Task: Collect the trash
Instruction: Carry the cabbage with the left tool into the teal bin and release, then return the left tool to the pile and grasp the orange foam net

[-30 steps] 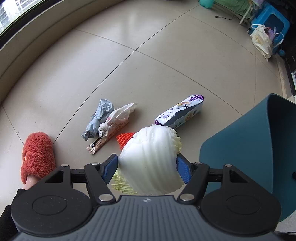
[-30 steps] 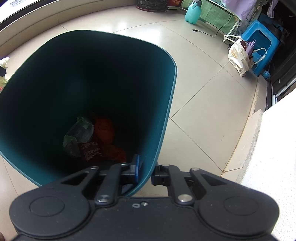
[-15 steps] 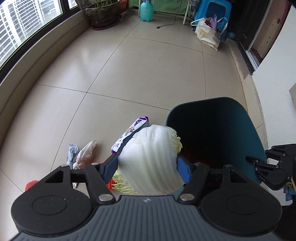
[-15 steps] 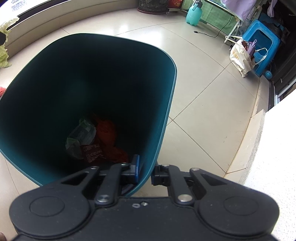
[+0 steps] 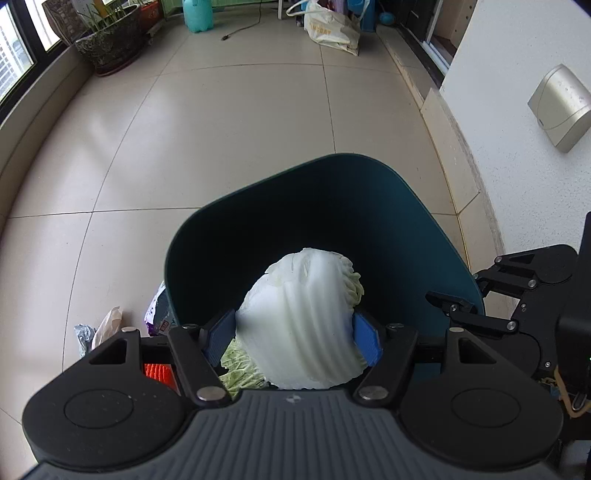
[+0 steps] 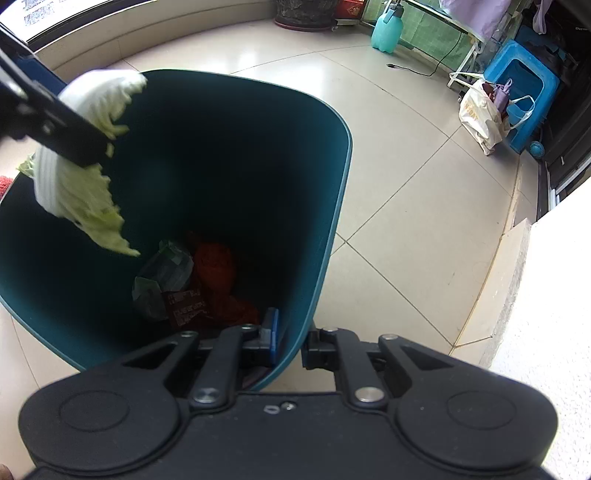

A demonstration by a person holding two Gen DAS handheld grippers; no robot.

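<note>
My left gripper [image 5: 293, 334] is shut on a pale cabbage chunk [image 5: 301, 328], its blue pads pressing both sides, and holds it over the mouth of the teal bin [image 5: 436, 236]. In the right wrist view the cabbage [image 6: 79, 184] hangs above the bin's left rim, green leaves dangling. My right gripper [image 6: 290, 338] is shut on the bin's near wall [image 6: 325, 240], one finger inside and one outside. Inside the bin lie a green wrapper [image 6: 164, 271], a dark red packet [image 6: 184, 306] and orange trash [image 6: 218, 273]. My right gripper [image 5: 456, 308] shows at the bin's right rim.
Left of the bin on the tiled floor lie a purple-and-white packet [image 5: 159, 310], a pale plastic bag [image 5: 107, 325] and a grey wrapper [image 5: 83, 332]. A white wall [image 5: 517, 110] stands at the right. A plant pot [image 5: 107, 48], teal bottle [image 5: 197, 14] and tote bag [image 5: 332, 31] stand far back.
My left gripper has carried the cabbage rightward from above the floor litter to over the bin's opening, rolling as it went. The right gripper has kept still on the bin wall.
</note>
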